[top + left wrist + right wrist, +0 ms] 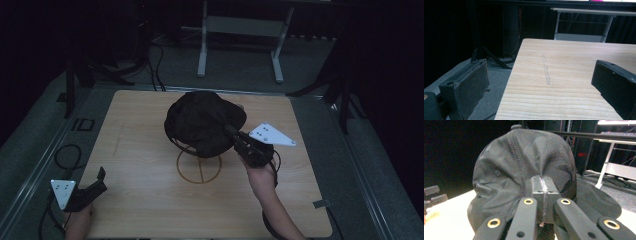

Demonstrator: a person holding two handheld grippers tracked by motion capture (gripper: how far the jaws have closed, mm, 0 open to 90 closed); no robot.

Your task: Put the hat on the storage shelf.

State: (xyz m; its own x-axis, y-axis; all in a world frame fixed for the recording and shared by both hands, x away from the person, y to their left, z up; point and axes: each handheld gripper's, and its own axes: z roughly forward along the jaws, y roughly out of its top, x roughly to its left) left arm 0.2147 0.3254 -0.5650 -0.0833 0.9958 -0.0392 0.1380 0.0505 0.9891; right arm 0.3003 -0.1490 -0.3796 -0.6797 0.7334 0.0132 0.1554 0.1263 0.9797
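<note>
The table [150, 210] is seen from above and in front by the high view. It is seen low and near along each gripper's jaws; the cap [524, 165] is very close.

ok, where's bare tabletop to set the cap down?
Bare wood left of the cap, out to the left gripper, and along the near edge of the table. Crowded: mid-right, around the right gripper and circle mark.

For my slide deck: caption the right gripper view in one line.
Right gripper, jaws shut, pinching the fabric of a black mesh cap above a pale table.
</note>
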